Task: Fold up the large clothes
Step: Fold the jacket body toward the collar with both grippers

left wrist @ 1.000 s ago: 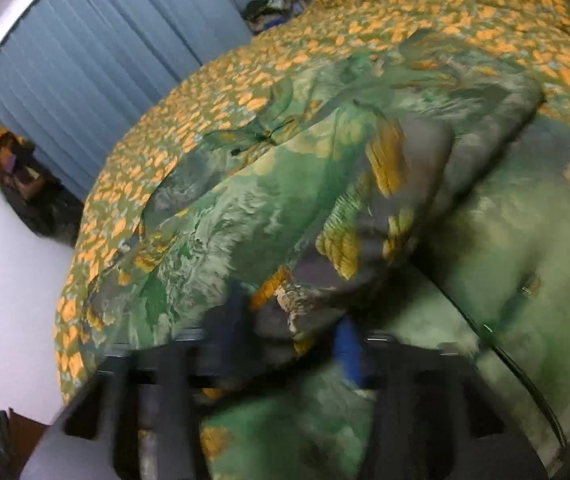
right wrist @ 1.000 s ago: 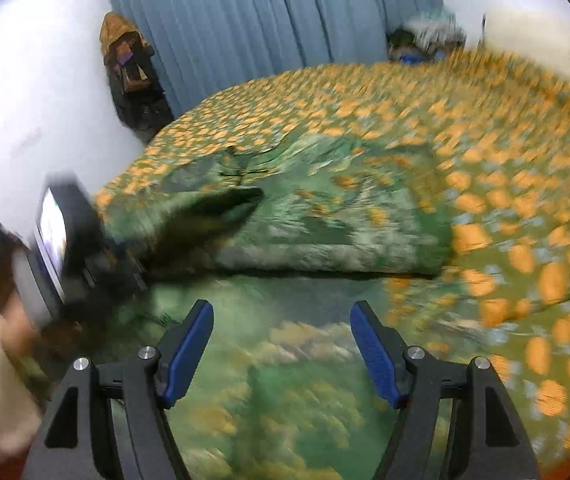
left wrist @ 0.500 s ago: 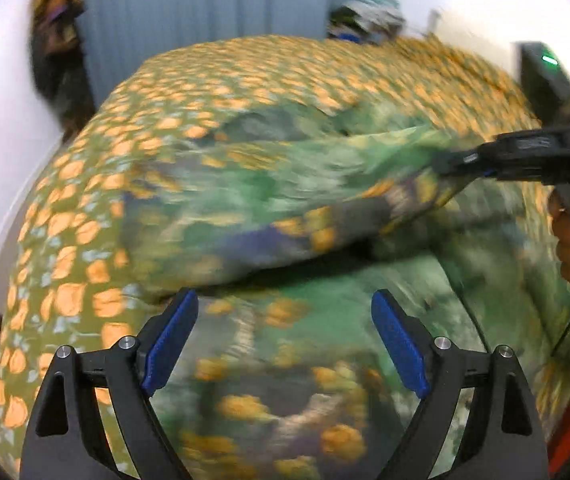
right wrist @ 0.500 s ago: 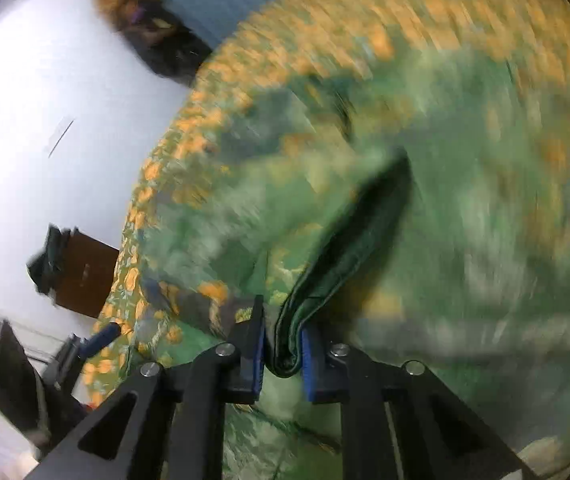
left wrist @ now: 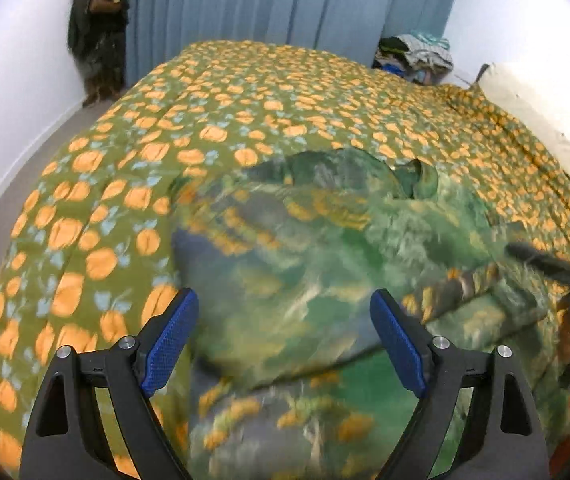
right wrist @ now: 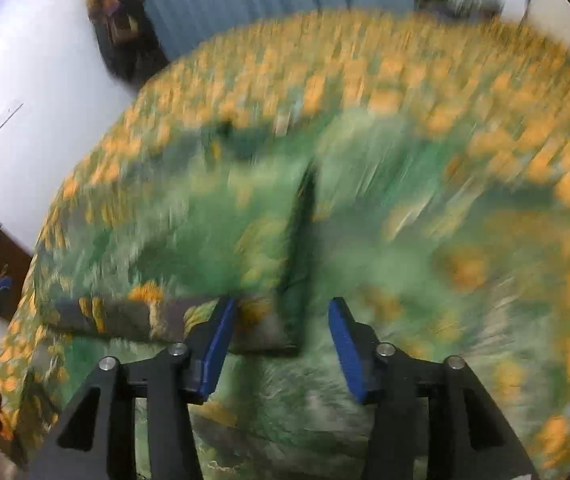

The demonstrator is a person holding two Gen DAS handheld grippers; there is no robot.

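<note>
The green printed garment (left wrist: 325, 264) lies partly folded on the bed (left wrist: 221, 120), soft and rumpled under its doubled sleeve. My left gripper (left wrist: 281, 336) and right gripper (right wrist: 281, 336) both hover spread, released. I judge the next move calls for pinching another edge.

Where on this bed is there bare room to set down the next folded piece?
Free: the orange-patterned bedspread between the green printed garment and the blue curtain, and the strip along its left edge. Crowded: the near middle, under the garment, and the far right corner by the clothes pile.
</note>
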